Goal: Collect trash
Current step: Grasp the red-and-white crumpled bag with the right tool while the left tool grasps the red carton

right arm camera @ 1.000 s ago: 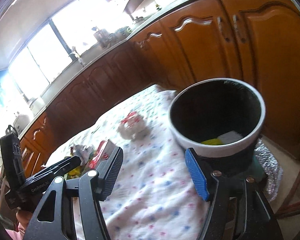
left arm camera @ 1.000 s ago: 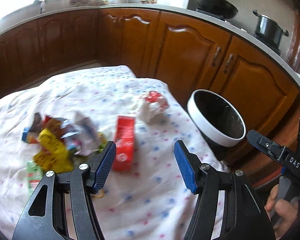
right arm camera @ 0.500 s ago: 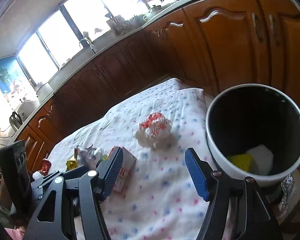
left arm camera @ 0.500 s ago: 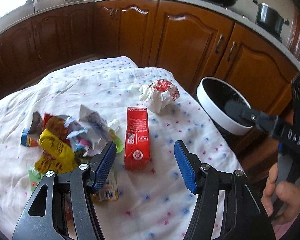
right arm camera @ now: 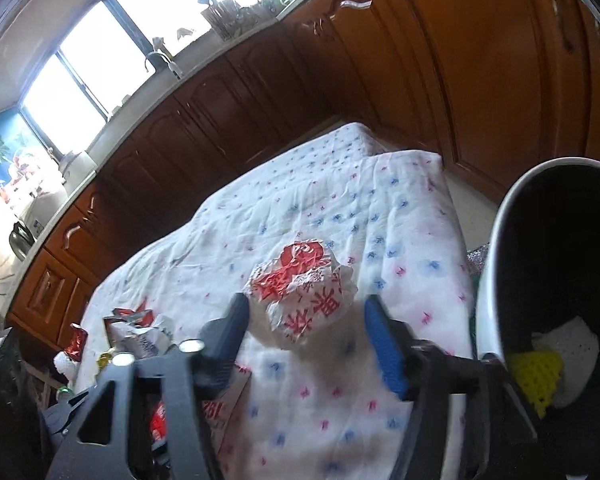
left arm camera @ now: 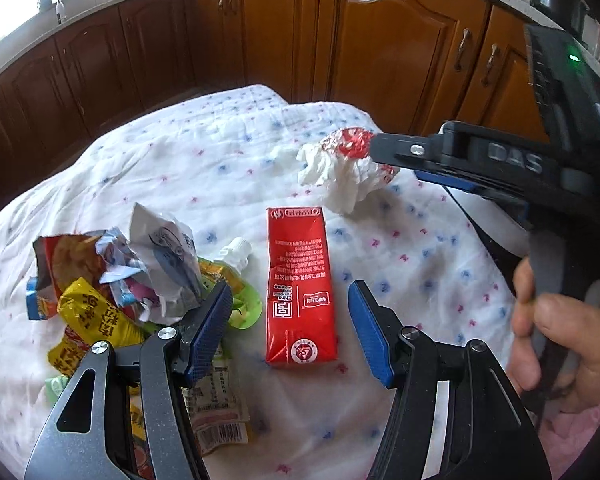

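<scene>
A red drink carton lies flat on the white dotted cloth. My left gripper straddles its near end with a gap on each side, its jaws closing slightly. A crumpled white-and-red paper wrapper sits farther right near the table's edge. My right gripper has a finger on each side of the wrapper and its jaws are closing, the pads still just off the paper. In the left wrist view the right gripper comes in from the right over the wrapper, held by a hand.
A heap of crumpled snack wrappers and pouches lies left of the carton. A white-rimmed dark bin stands off the table's right edge, with yellow and white trash inside. Brown wooden cabinets run behind the table.
The right gripper swung left from above the bin to the crumpled wrapper and its jaws narrowed. The left gripper came down and closer over the red carton.
</scene>
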Available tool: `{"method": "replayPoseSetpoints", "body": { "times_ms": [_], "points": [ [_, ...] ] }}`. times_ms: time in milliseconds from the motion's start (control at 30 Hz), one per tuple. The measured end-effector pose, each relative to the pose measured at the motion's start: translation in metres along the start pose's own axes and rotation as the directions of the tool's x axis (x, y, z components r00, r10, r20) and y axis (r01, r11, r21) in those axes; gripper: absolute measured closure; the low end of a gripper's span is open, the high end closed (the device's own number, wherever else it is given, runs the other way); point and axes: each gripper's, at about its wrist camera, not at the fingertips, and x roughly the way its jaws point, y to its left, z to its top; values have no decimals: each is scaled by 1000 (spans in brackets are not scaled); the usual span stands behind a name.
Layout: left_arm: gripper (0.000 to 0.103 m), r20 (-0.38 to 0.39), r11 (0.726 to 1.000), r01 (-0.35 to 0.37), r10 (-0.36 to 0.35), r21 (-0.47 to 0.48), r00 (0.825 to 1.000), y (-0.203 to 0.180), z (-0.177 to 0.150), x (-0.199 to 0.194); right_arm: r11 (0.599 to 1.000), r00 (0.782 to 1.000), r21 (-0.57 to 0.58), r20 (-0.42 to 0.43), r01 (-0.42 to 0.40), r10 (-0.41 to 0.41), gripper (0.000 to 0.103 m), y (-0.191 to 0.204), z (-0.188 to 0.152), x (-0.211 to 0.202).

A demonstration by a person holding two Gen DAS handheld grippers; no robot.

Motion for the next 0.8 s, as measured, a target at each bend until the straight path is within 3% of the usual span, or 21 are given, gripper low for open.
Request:
{"method": "replayPoseSetpoints", "body": {
  "times_ms": [33,67,100,167,200,533,800],
  "points": [
    [52,-2,1000,5,-5,-4,1000,0,0,2,1000,1000,-6,-11,1,-1,74,0,0,3],
    [66,-9,1000,16,-16,-11,1000,1,0,3,1000,1000,-8,-14,-3,3,76,0,-1,2],
    [73,-18,999,29,-29,-19,999,3,-1,5,1000,1000,-15,-11,-5,4,81,1,-3,-1],
    [73,-13,999,37,-38,-28,999,4,-1,6,999,1000,-36,6,2,-2,88,4,-5,-11],
    [73,-7,999,37,-38,-26,999,3,-1,5,999,1000,-38,13,-4,5,97,5,-6,-16],
    [73,67,993,115,-112,-36,991,-8,-2,-26,999,993,-51,115,-6,12,97,5,-34,-98],
    [73,119,991,134,-131,-22,984,-25,-6,-51,1000,979,-7,205,17,-16,97,-8,-59,-149]
  ]
}}
